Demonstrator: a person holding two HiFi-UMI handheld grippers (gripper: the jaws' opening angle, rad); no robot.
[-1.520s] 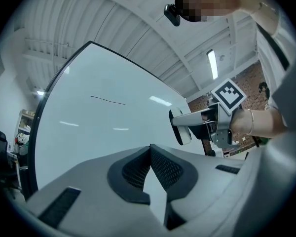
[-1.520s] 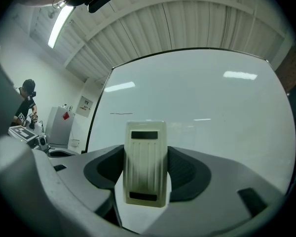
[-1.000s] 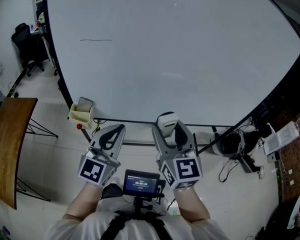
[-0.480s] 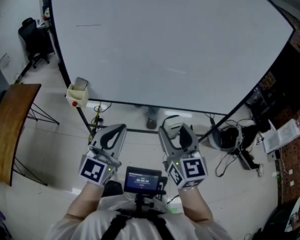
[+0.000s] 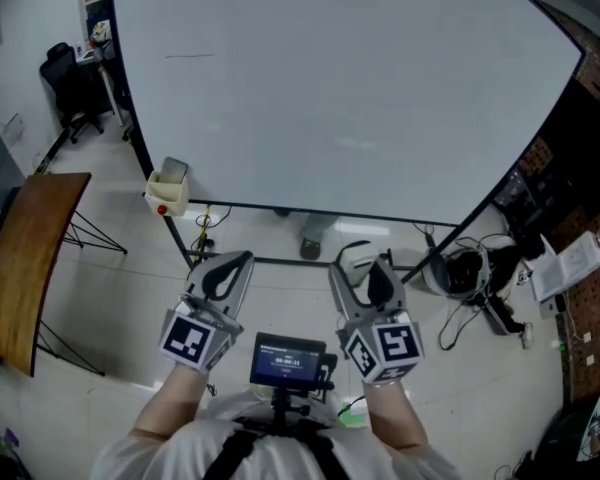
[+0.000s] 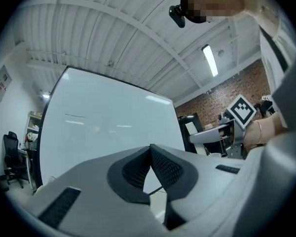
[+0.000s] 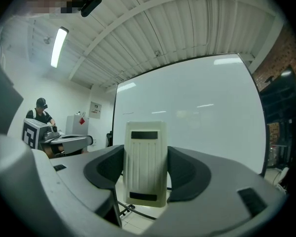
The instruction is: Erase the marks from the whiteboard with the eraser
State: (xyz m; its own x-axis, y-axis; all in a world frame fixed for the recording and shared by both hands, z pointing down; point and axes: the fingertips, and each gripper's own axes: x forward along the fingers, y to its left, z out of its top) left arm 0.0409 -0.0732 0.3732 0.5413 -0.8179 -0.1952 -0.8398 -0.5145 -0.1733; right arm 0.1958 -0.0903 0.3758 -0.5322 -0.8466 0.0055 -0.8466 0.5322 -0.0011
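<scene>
A large whiteboard (image 5: pixel 350 88) on a wheeled stand fills the upper part of the head view. One short dark line (image 5: pixel 190 57) is drawn near its upper left. My right gripper (image 5: pixel 365 273) is shut on a cream eraser (image 7: pixel 145 164), held upright between its pads below the board's bottom edge. My left gripper (image 5: pixel 223 268) is shut with nothing in it; its black pads (image 6: pixel 150 168) touch. Both grippers hang in front of the board, apart from it. In the left gripper view the dark line (image 6: pixel 75 115) shows faintly on the whiteboard (image 6: pixel 103 132).
A cream tray box (image 5: pixel 167 188) hangs at the board's lower left corner. A wooden table (image 5: pixel 25 258) stands at the left, office chairs (image 5: pixel 65 78) behind it. Cables and headphones (image 5: pixel 460 278) lie on the floor at the right. A person (image 7: pixel 39 112) stands far off.
The view has shifted: the board and its tray box now sit lower and slightly right compared with a second ago. My right gripper with the eraser has dropped a little; the left has stayed put.
</scene>
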